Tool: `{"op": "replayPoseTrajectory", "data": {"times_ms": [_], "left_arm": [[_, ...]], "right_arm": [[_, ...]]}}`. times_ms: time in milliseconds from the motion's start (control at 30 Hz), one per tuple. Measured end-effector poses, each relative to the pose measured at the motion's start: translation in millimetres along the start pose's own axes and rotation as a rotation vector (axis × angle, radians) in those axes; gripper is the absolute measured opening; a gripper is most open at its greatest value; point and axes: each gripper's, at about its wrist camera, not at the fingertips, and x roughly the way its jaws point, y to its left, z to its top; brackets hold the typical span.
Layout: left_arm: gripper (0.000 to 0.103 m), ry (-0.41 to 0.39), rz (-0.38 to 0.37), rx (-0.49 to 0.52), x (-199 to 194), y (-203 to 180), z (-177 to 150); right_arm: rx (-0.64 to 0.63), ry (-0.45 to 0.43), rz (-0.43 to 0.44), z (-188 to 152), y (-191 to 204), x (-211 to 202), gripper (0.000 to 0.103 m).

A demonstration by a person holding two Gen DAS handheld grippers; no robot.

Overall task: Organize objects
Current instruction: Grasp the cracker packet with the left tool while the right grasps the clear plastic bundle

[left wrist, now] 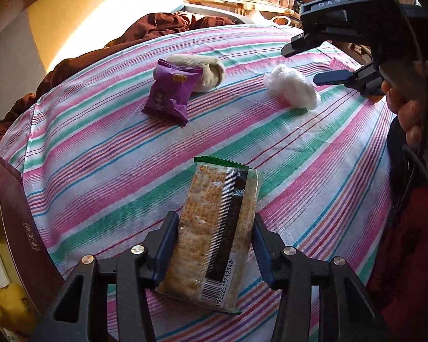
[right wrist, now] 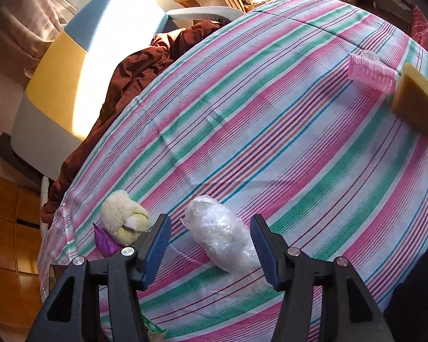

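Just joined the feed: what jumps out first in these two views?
The striped pink-and-green cloth fills both views. The left gripper is clamped on a cracker packet up front, while the right gripper hangs open over a white plastic bundle.

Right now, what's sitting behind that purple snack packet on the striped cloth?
A rolled beige sock lies right behind the purple snack packet, seemingly touching it. The packet covers the sock's lower left part, so anything tucked there is hidden.

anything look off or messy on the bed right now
Nothing spilled or torn. The purple snack packet leans on the rolled sock instead of lying flat, and the cracker pack sits slightly askew between the left tongs.
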Motion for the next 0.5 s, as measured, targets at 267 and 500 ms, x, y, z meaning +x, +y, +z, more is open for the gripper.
{"op": "replayPoseTrajectory", "data": {"times_ms": [267,500], "left_arm": [[0.051,-0.042,-0.020,-0.015,-2.2,1.7,-5.3],[0.051,-0.064,-0.021,-0.024,-3.3,1.9,-8.0]], "right_arm": [[-0.067,0.047,-0.110,0.3,8.2,20.8,0.058],[-0.143,0.059,-0.151,-1.3,17.5,30.9,0.058]]}}
